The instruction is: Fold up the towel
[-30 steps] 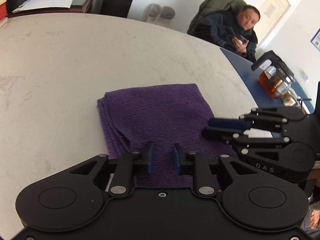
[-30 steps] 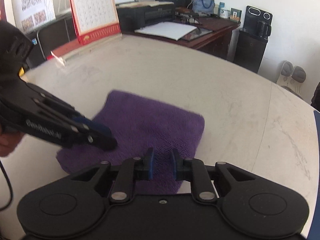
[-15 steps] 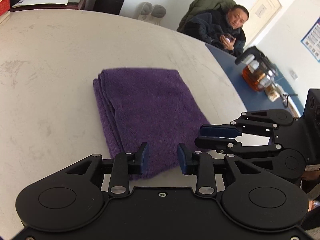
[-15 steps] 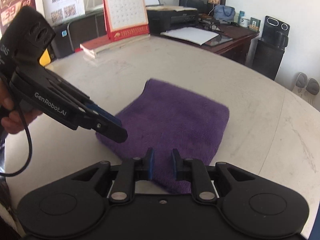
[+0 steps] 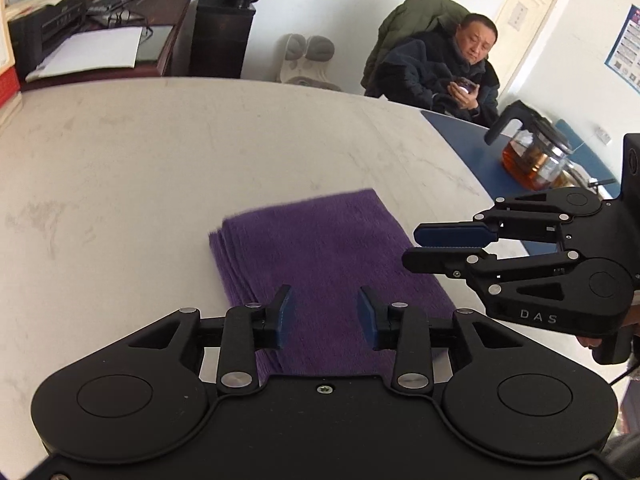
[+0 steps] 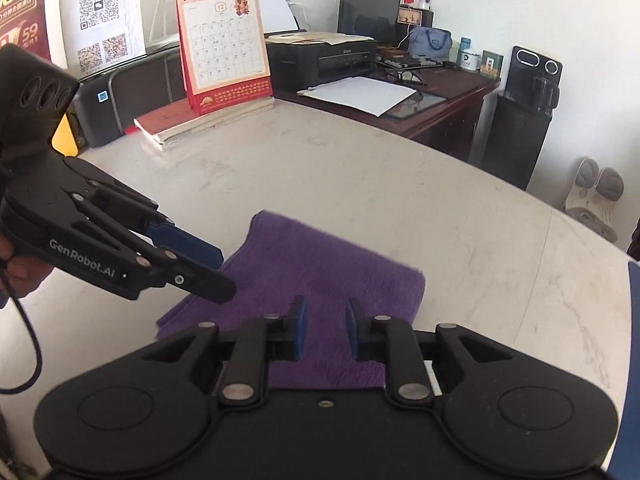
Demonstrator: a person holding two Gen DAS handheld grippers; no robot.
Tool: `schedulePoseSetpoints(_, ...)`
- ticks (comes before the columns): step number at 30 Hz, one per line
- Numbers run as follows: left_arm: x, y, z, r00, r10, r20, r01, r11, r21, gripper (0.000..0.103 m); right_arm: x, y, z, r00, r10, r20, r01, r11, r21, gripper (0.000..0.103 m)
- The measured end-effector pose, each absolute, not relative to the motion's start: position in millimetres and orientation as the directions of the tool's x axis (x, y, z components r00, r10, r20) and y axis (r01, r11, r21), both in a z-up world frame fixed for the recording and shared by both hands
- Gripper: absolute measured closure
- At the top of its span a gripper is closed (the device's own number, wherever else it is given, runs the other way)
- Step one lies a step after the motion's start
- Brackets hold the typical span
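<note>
The purple towel (image 5: pixel 320 268) lies folded into a flat rectangle on the pale tabletop (image 5: pixel 120 184), its stacked layers showing along the left edge in the left wrist view. It rests near the tabletop's near edge, with bare marble all round its far sides.

The left gripper (image 5: pixel 325 316) hangs just above the near end of the towel. Its blue-padded fingers (image 5: pixel 285 316) stand apart with a clear gap between them, and nothing is held in that gap. In the right wrist view the same tool (image 6: pixel 218 276) reaches in from the left over the towel's left corner, a hand (image 6: pixel 16 268) wrapped round its grip.

The right gripper (image 6: pixel 325 328) also hovers over the near end of the towel, its fingers (image 6: pixel 298 328) parted and empty. From the left wrist view it (image 5: pixel 412 248) comes in from the right, its tips over the towel's right edge; whether they touch the cloth I cannot tell.

Behind the tabletop a desk calendar (image 6: pixel 224 52) stands on a stack of books, a printer (image 6: pixel 324 60) sits further back, and a glass teapot (image 5: pixel 532 156) rests on a blue surface. A seated person (image 5: pixel 444 68) looks at something in hand.
</note>
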State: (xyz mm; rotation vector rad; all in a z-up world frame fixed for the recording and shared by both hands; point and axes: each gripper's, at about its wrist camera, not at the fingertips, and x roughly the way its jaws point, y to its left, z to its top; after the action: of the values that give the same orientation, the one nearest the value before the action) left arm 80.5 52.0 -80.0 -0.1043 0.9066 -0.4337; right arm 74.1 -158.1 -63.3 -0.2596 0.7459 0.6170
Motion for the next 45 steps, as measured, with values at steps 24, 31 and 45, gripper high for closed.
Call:
schedulePoseSetpoints(24,83,66,-56,0.533,-0.264,-0.804,0.028,0.955,-0.294,0.026,59,-172,-46,0.548,0.402,-0.734,-0.483,0.868,0.115,0.027)
schedulePoseSetpoints(31,48,41,-20,0.642,-0.132,-0.756,0.043,0.99,-0.136,0.009,16,-171,-28,0.58,0.375,-0.723,-0.46,0.883,0.089,0.023)
schedulePoseSetpoints(45,-24,10,57,0.856,-0.182,-0.484,0.145,0.983,-0.114,0.006,-26,-194,4,0.638,0.434,-0.636,-0.473,0.873,0.121,0.019)
